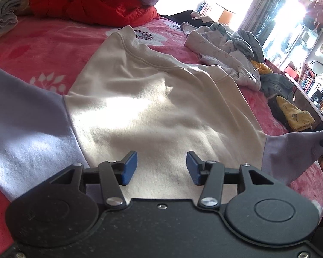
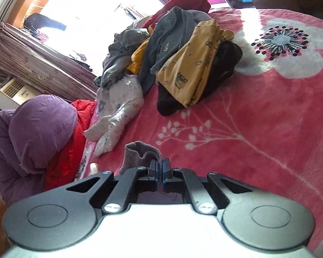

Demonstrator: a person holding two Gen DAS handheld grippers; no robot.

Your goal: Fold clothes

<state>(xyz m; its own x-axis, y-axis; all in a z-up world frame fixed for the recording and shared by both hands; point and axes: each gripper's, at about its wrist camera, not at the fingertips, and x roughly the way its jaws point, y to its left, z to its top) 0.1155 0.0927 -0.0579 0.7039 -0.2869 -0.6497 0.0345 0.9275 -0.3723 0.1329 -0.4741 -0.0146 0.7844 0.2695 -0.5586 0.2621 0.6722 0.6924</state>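
A cream sweatshirt [image 1: 153, 99] with lavender sleeves lies spread flat on the pink floral bedspread [image 1: 43, 43]. My left gripper [image 1: 162, 167] hovers over its lower body, blue pads apart and still easing wider, nothing between them. One lavender sleeve [image 1: 22, 124] lies at the left; the other sleeve [image 1: 290, 150] stretches right to a dark tip at the frame edge. In the right wrist view my right gripper [image 2: 160, 168] is shut on the ribbed lavender cuff [image 2: 137, 153], held just above the bedspread [image 2: 258, 118].
A pile of unfolded clothes [image 2: 178, 60], grey, yellow and black, sits ahead of the right gripper, with a white printed garment [image 2: 118, 111] beside it. Purple bedding [image 2: 37, 133] and a red jacket [image 1: 92, 2] lie at the bed's far side. Bookshelves [image 1: 316, 86] stand beyond the bed edge.
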